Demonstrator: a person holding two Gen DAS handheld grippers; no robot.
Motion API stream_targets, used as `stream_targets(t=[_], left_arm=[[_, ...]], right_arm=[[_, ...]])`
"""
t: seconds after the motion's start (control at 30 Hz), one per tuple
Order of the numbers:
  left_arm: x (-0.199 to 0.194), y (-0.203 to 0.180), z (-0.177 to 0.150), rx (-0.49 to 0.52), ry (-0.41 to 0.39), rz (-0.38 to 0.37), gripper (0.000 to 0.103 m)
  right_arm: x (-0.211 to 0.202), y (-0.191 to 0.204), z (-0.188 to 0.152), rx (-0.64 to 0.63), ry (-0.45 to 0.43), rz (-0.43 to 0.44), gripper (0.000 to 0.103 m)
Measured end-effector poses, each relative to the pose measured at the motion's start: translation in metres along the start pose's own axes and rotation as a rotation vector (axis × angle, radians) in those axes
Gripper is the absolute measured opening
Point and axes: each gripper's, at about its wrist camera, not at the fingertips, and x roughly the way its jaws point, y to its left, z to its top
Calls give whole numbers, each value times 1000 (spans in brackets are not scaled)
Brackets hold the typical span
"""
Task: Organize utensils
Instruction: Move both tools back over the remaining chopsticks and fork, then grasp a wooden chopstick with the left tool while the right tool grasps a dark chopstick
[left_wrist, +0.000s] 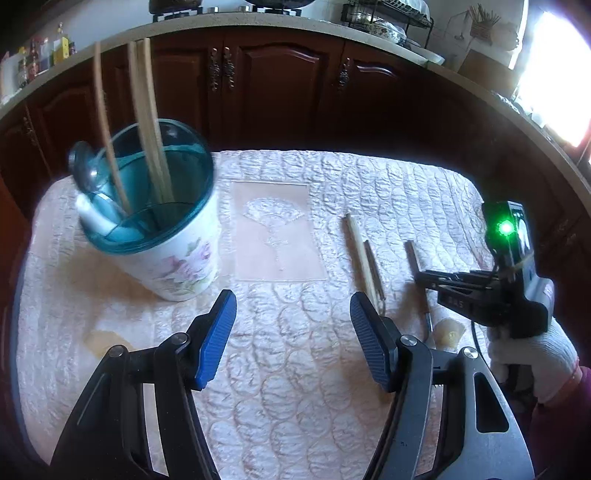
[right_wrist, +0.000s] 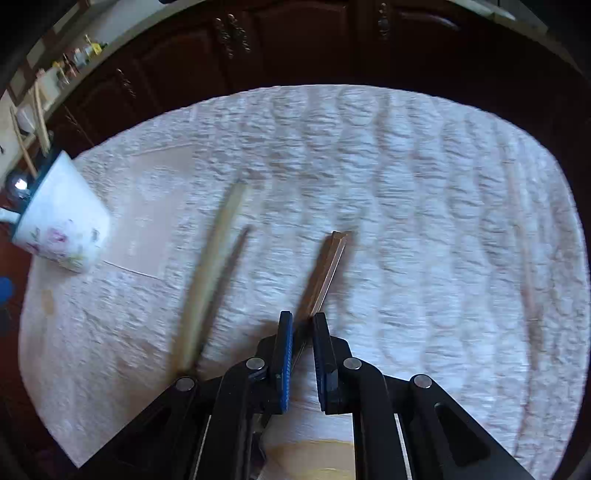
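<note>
A white floral holder with a teal rim (left_wrist: 162, 229) stands at the left on the quilted cloth; it holds wooden sticks (left_wrist: 147, 122) and a metal ladle (left_wrist: 86, 170). It also shows in the right wrist view (right_wrist: 62, 225). My left gripper (left_wrist: 293, 332) is open and empty above the cloth. My right gripper (right_wrist: 303, 325) is shut on a brown-handled utensil (right_wrist: 325, 269) that lies on the cloth; it also shows in the left wrist view (left_wrist: 413, 254). A pale wooden stick (right_wrist: 214, 269) and a thin dark one (right_wrist: 232, 258) lie left of it.
The quilted white cloth (left_wrist: 295, 369) covers the table, with a flat embroidered panel (left_wrist: 273, 236) at its middle. Dark wooden cabinets (left_wrist: 280, 81) stand behind it. Another thin stick (right_wrist: 528, 280) lies at the cloth's right side.
</note>
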Motion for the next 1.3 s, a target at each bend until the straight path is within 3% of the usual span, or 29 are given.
stream_targets(t=[0.23,0.33,0.43,0.77,1.03,1.17,1.3], left_arm=[[48,-21,16,-13,107,-179,63],[73,-34,22,-2,145,-207,59],[98,-43,30,26,191,-188,50],[144,-50,40,52,250,-96,46],[147,-52,44,63,243,-80,46],[144,-47,41,79,241,-19,46],[138,-31,39,24,243,-33,46]], right_arm=[[-11,-36,-8,94,14,83,11],[-13,-42,-10,120,3,113,17],[-16,-42,-10,118,-5,124,22],[-27,-52,-5,124,-3,147,26],[-21,-50,-3,126,1,162,27],[-21,-49,-3,129,0,159,27],[-25,-50,-4,139,-14,160,28]])
